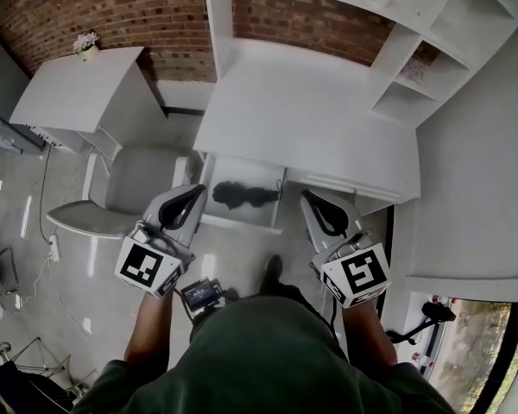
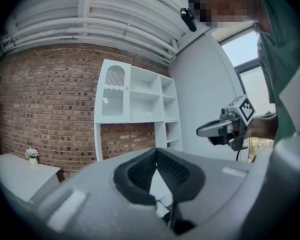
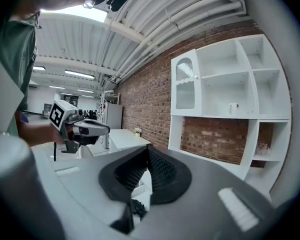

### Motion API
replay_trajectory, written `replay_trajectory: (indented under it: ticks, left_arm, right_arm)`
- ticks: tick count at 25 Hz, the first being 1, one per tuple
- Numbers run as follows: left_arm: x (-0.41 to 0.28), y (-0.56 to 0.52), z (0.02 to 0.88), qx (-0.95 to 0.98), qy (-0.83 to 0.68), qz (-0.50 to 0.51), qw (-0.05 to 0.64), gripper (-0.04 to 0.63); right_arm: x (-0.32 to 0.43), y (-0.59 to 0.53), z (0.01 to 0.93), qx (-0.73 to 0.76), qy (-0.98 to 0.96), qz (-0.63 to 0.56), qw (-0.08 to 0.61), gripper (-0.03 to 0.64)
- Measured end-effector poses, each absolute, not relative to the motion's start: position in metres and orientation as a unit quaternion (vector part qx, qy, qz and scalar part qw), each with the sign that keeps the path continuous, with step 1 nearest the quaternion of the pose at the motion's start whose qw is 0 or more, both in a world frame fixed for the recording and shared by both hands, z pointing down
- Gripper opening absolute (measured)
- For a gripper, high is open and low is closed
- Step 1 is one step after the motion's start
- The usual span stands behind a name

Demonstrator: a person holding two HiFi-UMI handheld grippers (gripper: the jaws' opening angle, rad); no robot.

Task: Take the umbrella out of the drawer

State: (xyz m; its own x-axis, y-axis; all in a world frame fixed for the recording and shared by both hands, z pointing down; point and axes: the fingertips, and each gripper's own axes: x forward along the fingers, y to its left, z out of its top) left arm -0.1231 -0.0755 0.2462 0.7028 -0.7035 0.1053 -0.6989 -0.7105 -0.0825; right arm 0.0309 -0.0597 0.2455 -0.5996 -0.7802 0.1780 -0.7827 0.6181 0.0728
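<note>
At the left, the left gripper [image 1: 190, 198] hovered just short of the open drawer [image 1: 242, 224], its jaws pressed together and empty. In the drawer, beneath the front edge of the white desk [image 1: 311, 119], lay the umbrella [image 1: 244, 195], a dark folded bundle set crosswise. At the right, the right gripper [image 1: 315, 203] matched it, jaws closed on nothing. To reach well, one gripper would likely need to spread its jaws first, come down over the bundle's middle, then lift clear of the drawer's front.

brick wall [image 1: 112, 7]: rough | desk [image 1: 311, 119]: smooth white, matt | floor [image 1: 26, 231]: glossy | umbrella [image 1: 244, 195]: black cloth
</note>
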Motion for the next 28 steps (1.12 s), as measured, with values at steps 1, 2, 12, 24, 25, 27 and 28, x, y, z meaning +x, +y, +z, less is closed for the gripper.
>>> replay_trajectory:
  ticks: [1,2,12,24,25,27,28]
  left_arm:
    - [-0.118,-0.083,0.249,-0.921,0.384,-0.069,0.016,0.003]
    - [-0.113,-0.09,0.252,-0.918,0.388,-0.074,0.014,0.003]
    - [-0.095,-0.145,0.275,-0.893,0.436,-0.11,0.001,0.003]
    - [-0.109,-0.2,0.327,-0.905,0.404,-0.131,-0.031,0.003]
    - [-0.109,-0.208,0.331,-0.907,0.398,-0.132,-0.029,0.003]
    - [-0.112,-0.223,0.342,-0.911,0.387,-0.137,-0.033,0.003]
    - [-0.114,-0.228,0.349,-0.913,0.381,-0.14,-0.039,0.003]
  right_arm:
    - [0.035,-0.069,0.247,0.432,-0.897,0.007,0.095,0.008]
    - [0.04,-0.078,0.248,0.426,-0.9,0.008,0.094,0.008]
    - [0.052,-0.146,0.281,0.359,-0.928,0.023,0.1,0.008]
    - [0.027,-0.191,0.332,0.35,-0.924,0.066,0.14,0.008]
    - [0.024,-0.198,0.335,0.349,-0.924,0.066,0.143,0.008]
    - [0.019,-0.211,0.344,0.35,-0.922,0.069,0.152,0.008]
    - [0.016,-0.214,0.349,0.35,-0.921,0.073,0.159,0.008]
